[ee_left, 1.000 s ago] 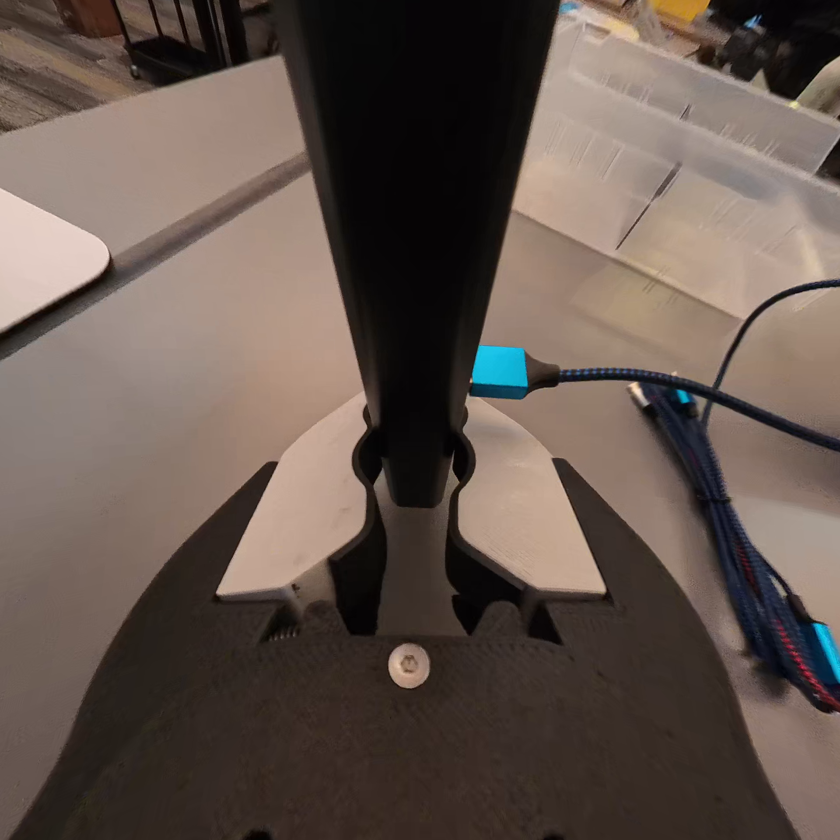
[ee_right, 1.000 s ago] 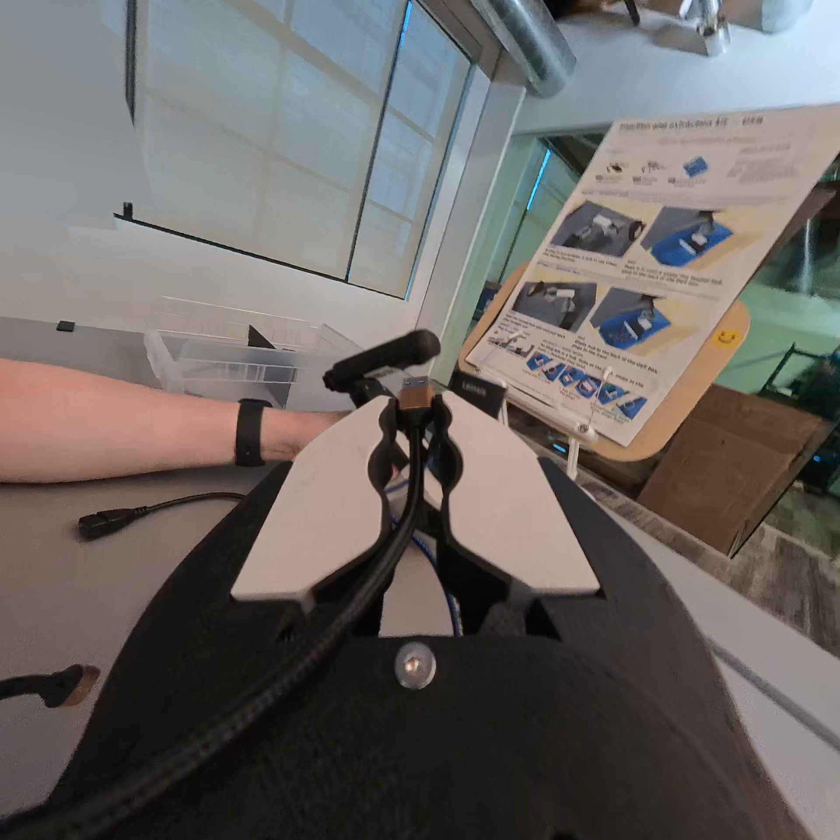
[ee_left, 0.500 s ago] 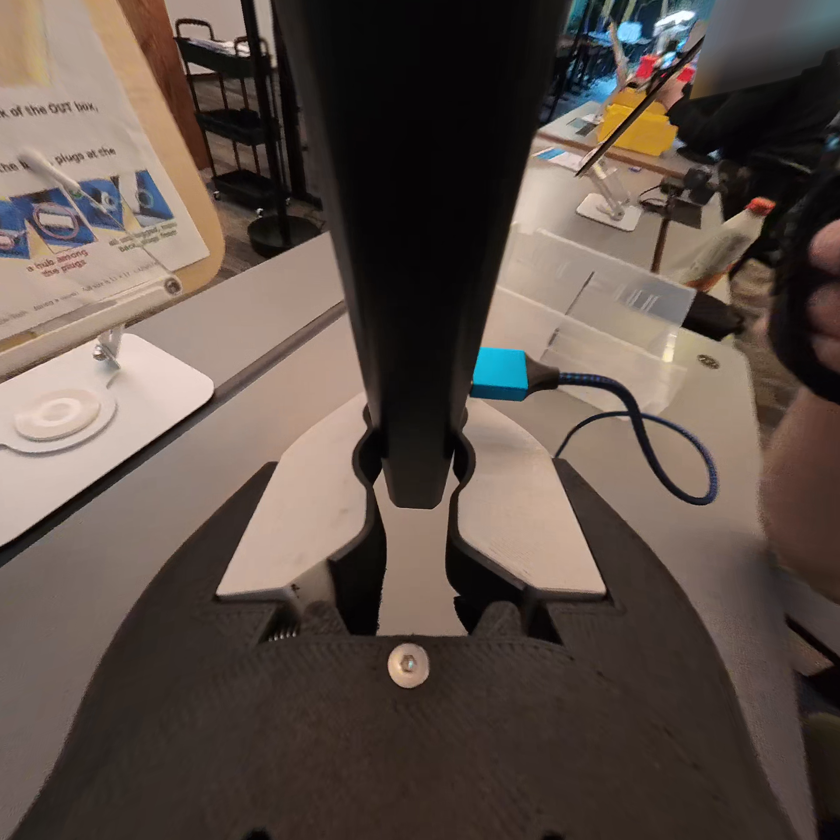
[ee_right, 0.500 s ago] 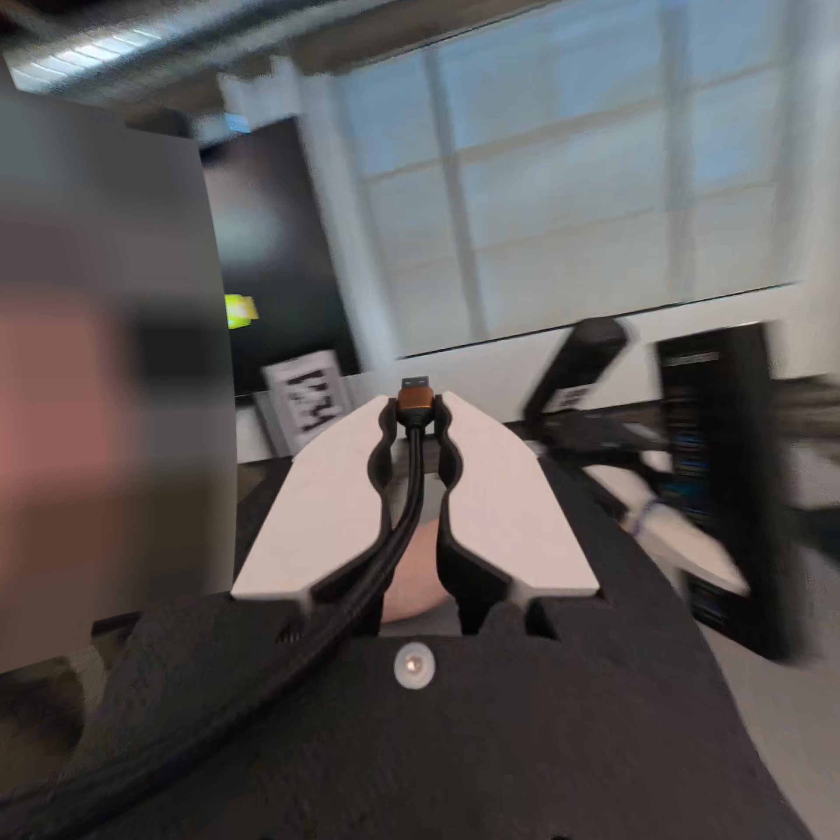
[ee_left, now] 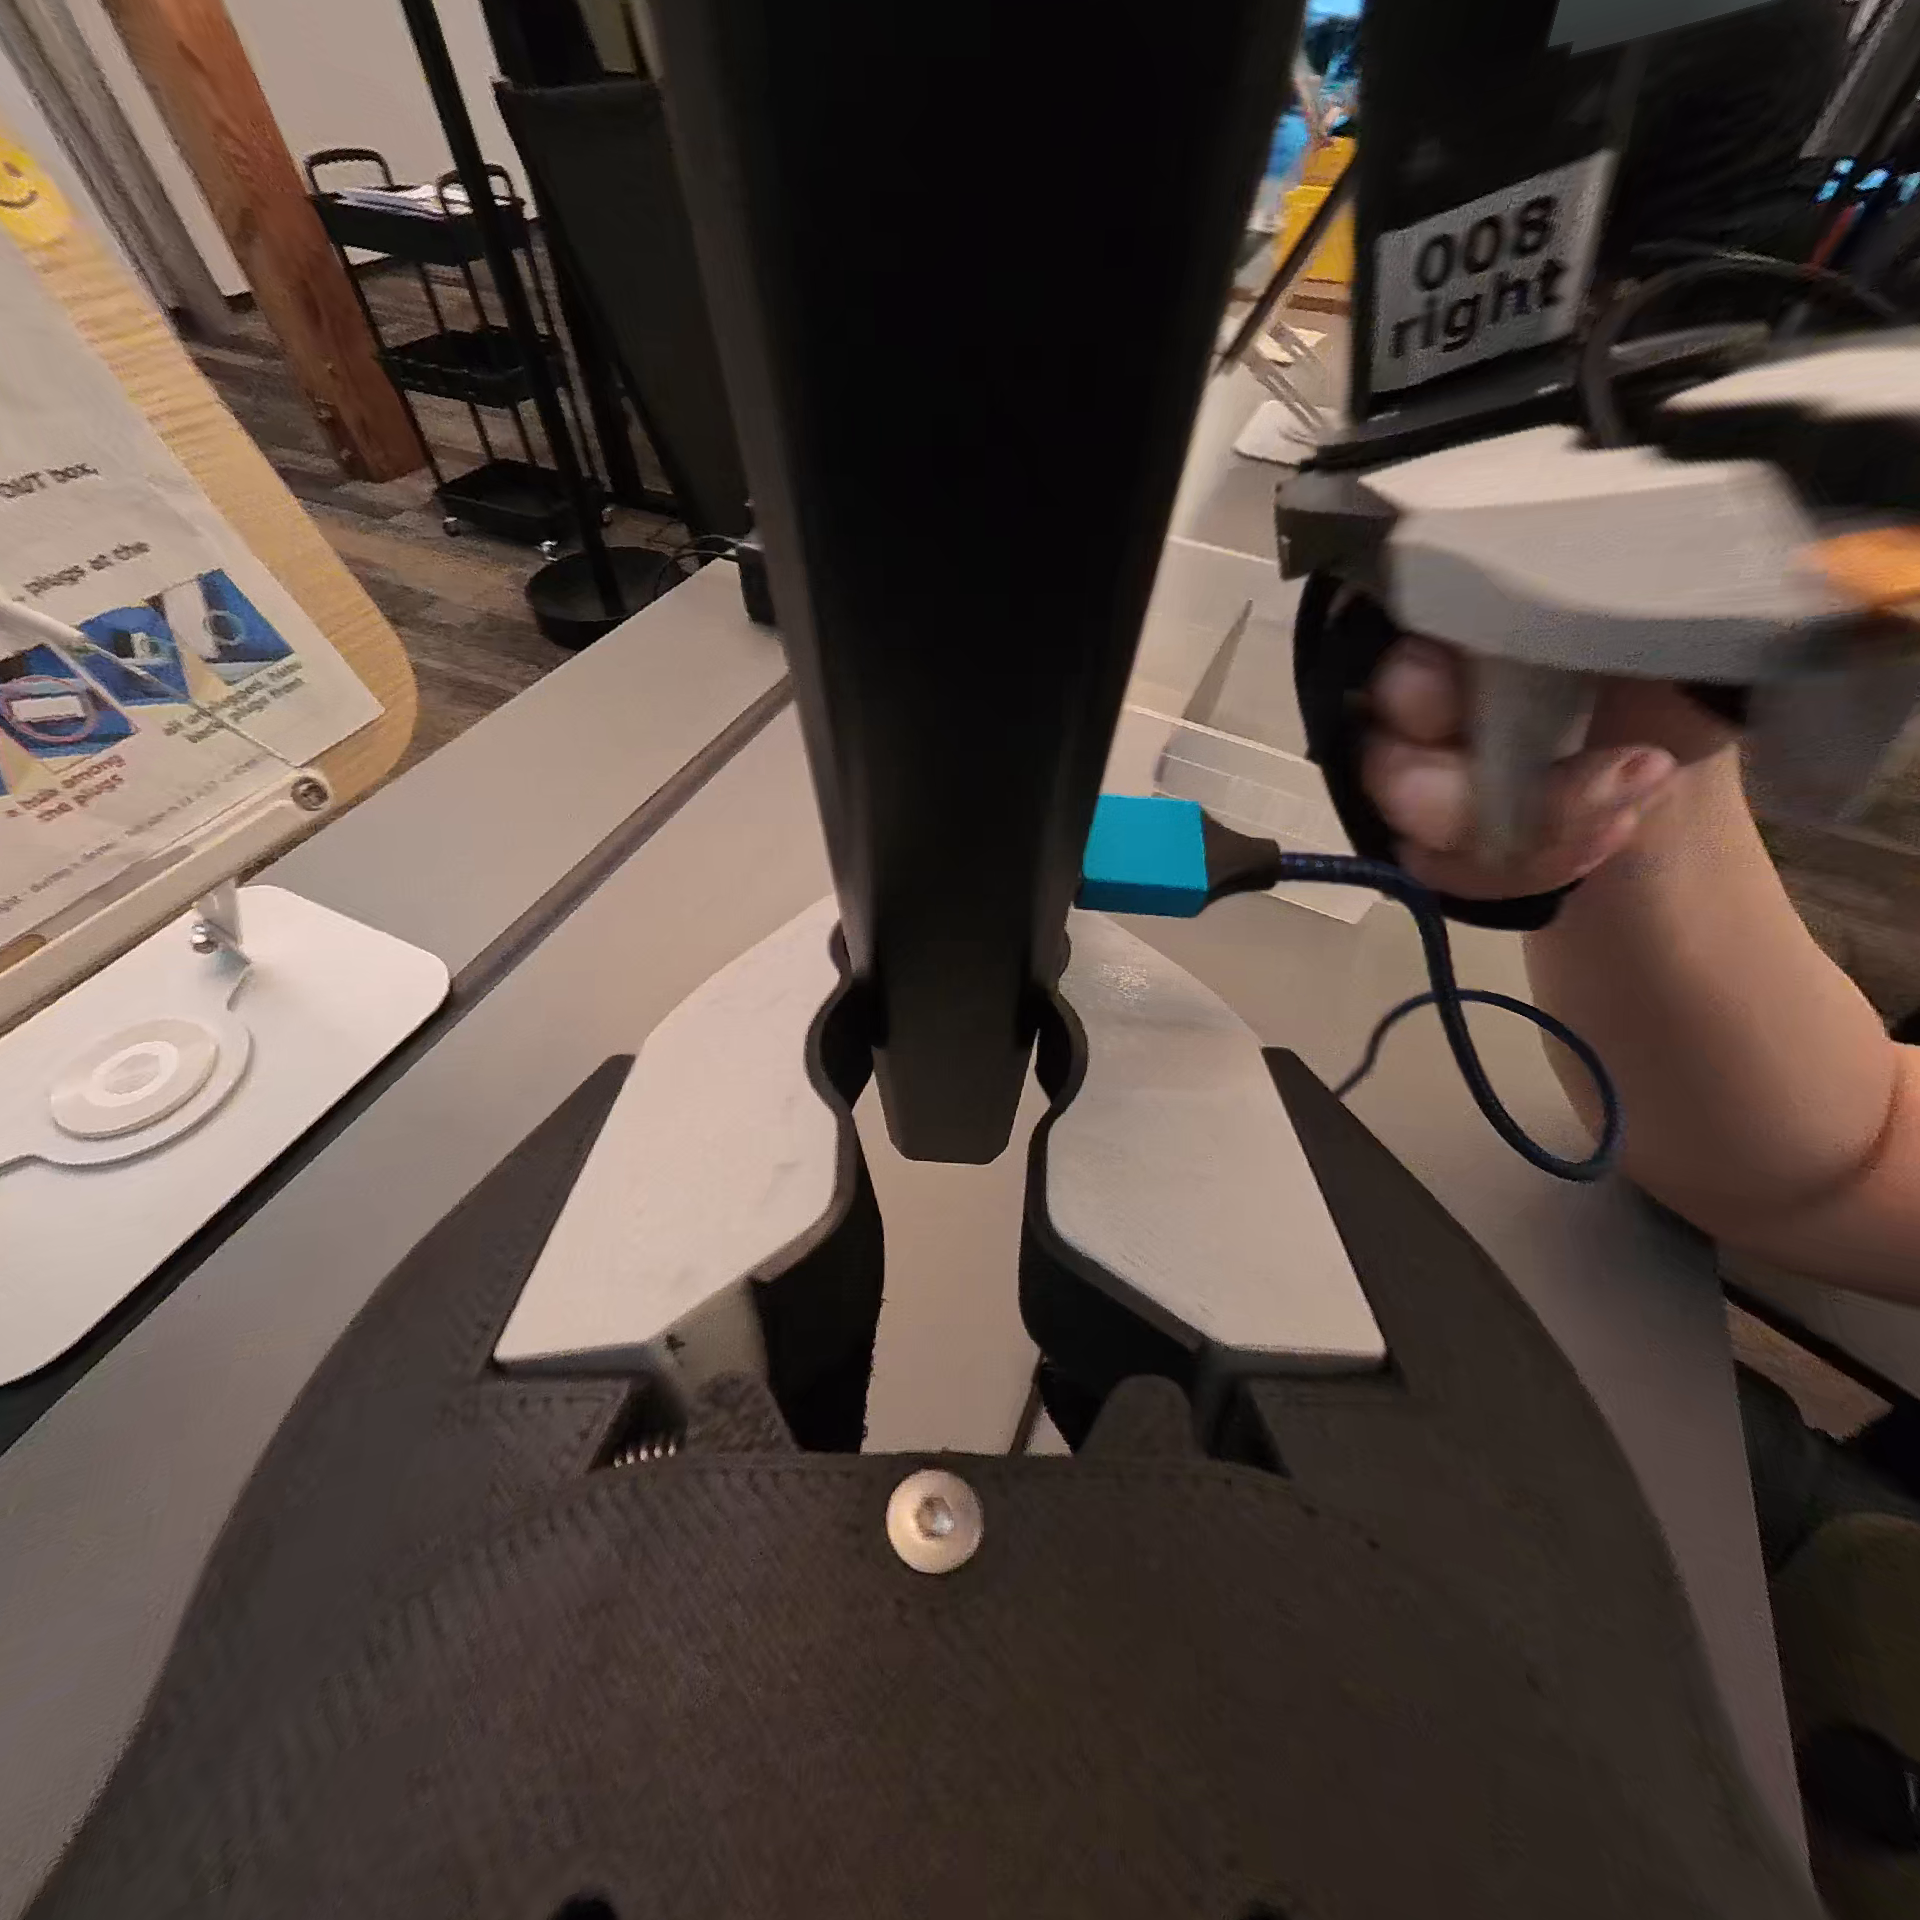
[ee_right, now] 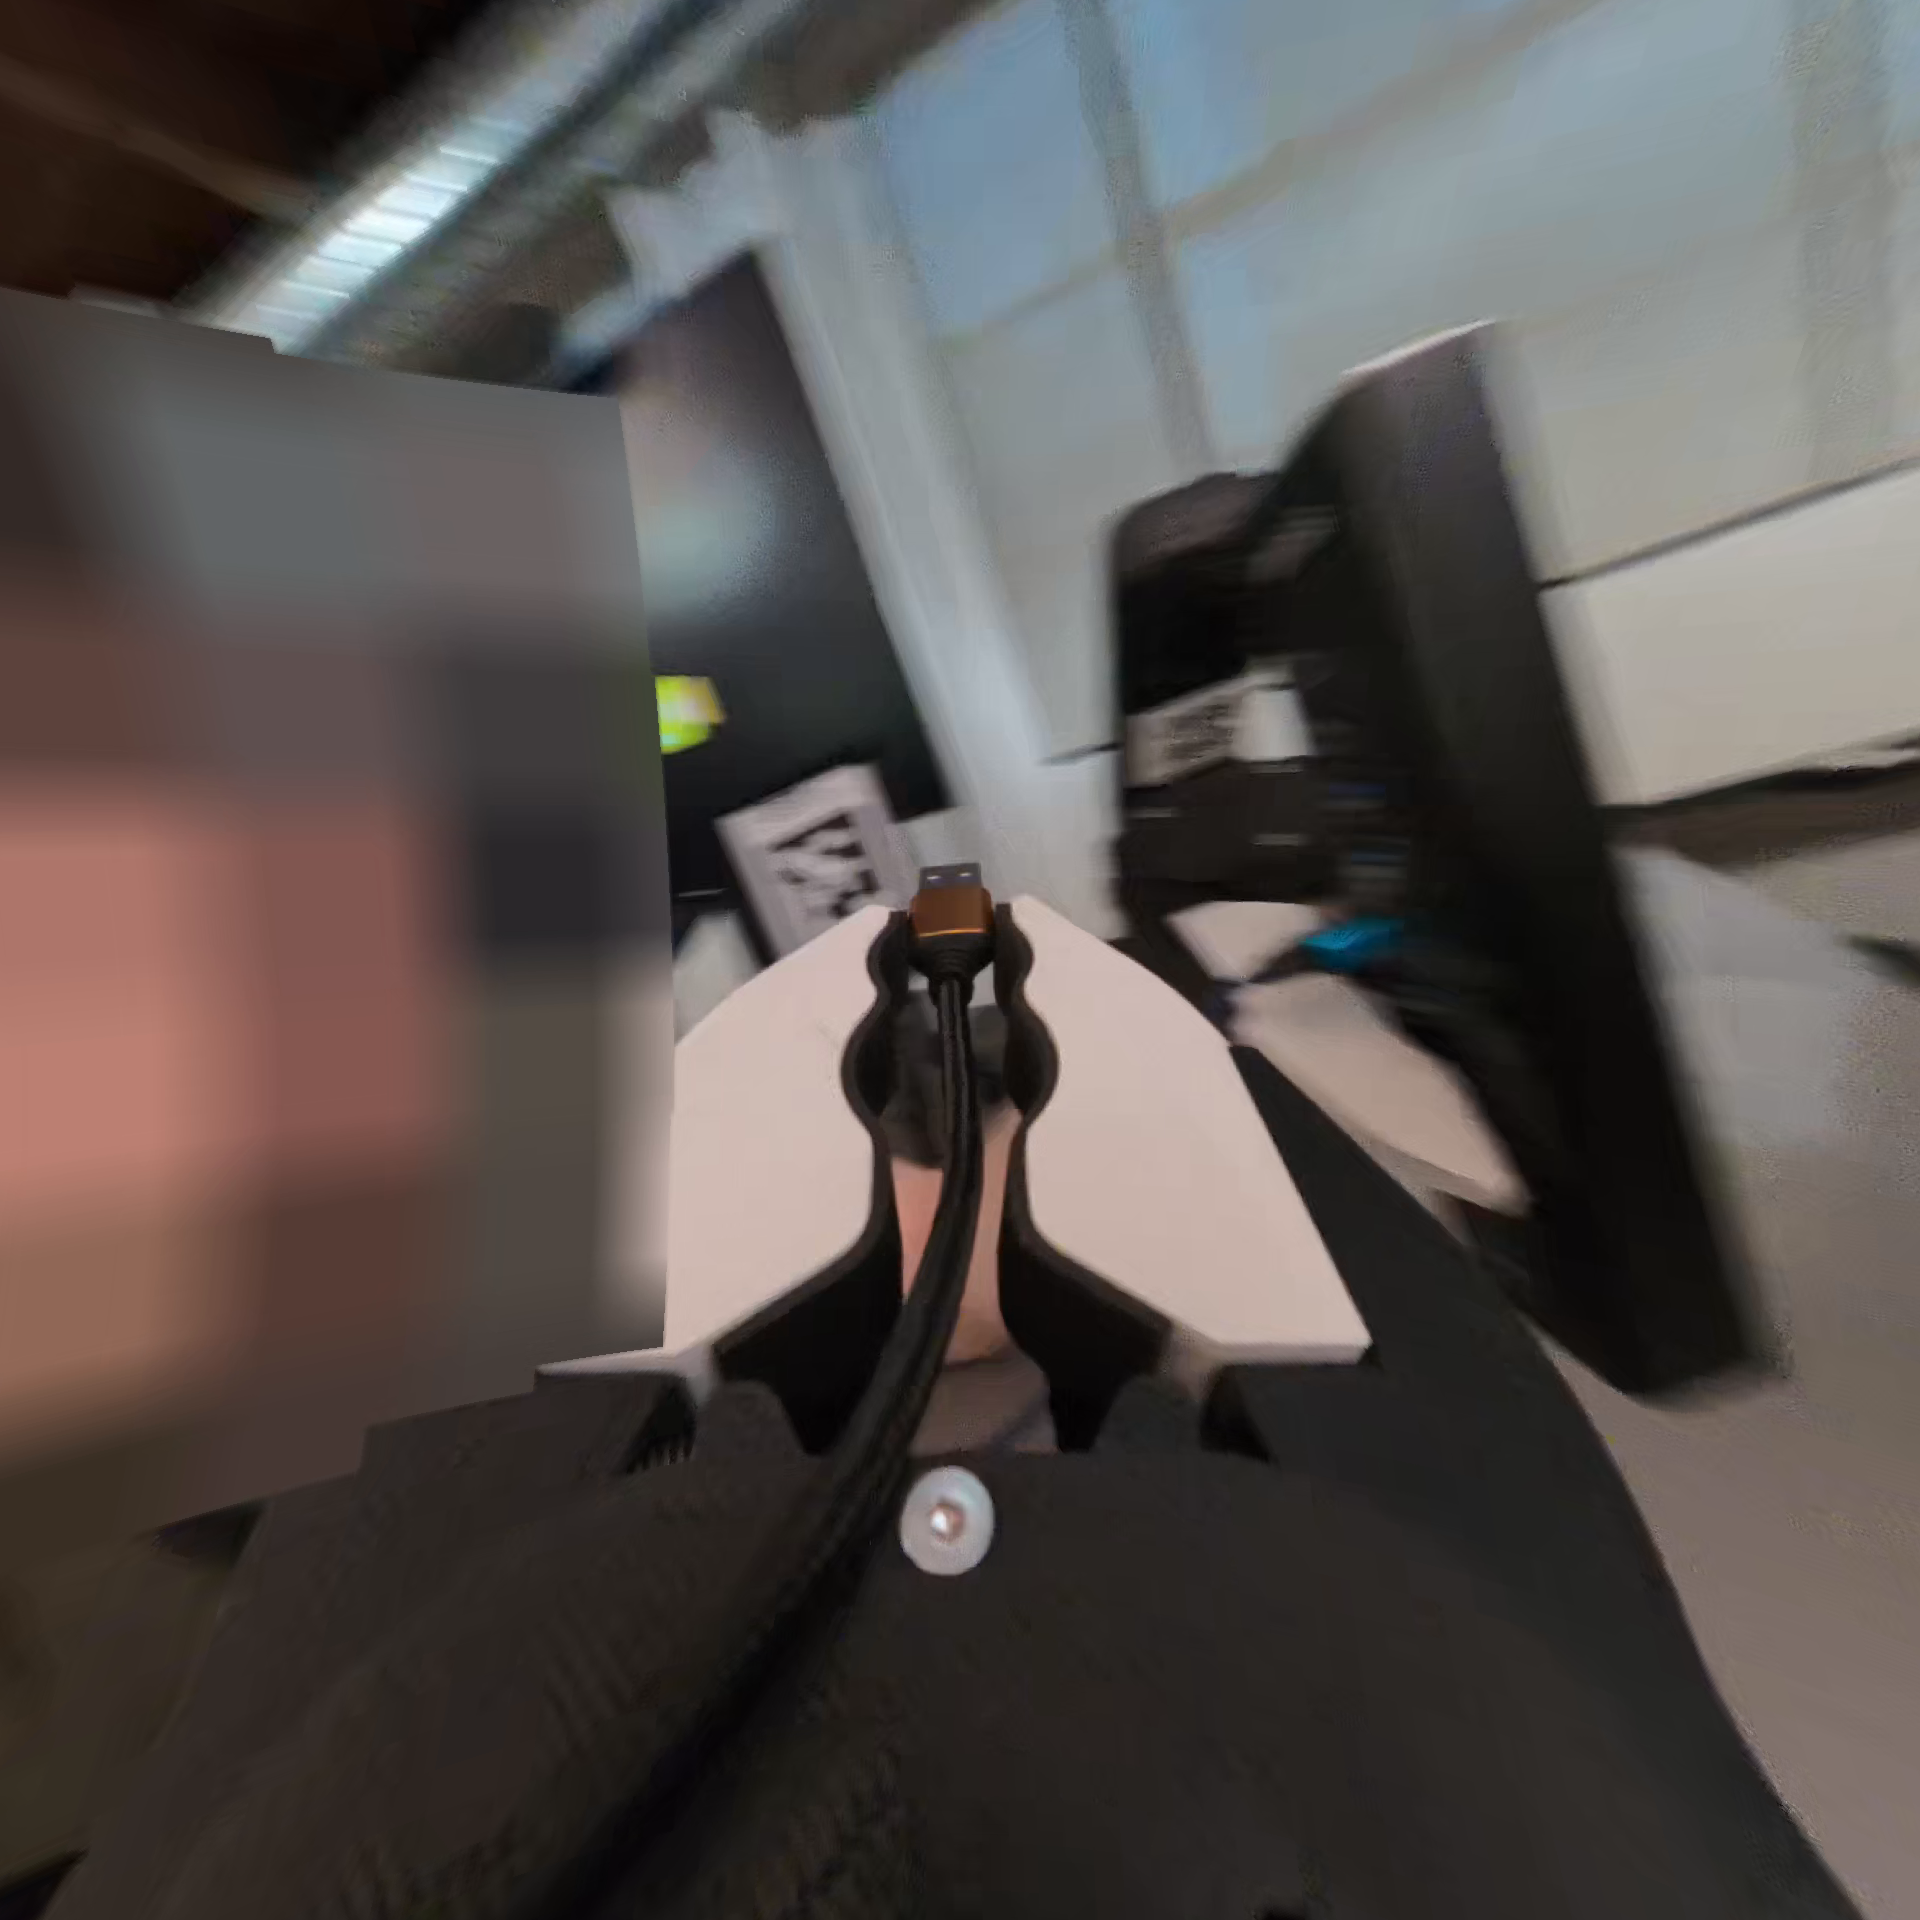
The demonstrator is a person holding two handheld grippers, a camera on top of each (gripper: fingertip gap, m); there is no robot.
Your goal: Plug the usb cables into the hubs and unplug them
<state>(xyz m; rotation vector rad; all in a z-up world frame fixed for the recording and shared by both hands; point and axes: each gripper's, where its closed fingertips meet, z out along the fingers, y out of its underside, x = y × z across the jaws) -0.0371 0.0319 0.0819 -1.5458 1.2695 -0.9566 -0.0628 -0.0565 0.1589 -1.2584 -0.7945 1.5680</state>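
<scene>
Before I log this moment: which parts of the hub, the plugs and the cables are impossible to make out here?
- Hub top: cut off by the upper edge, left wrist view.
- Hub's free ports: not visible in the left wrist view, smeared by motion blur in the right.
- Blue plug metal end: hidden where it meets the hub's side.
- Orange plug cable's far end: leaves the bottom-left corner, right wrist view.
- Left claw and right claw are both shut.
</scene>
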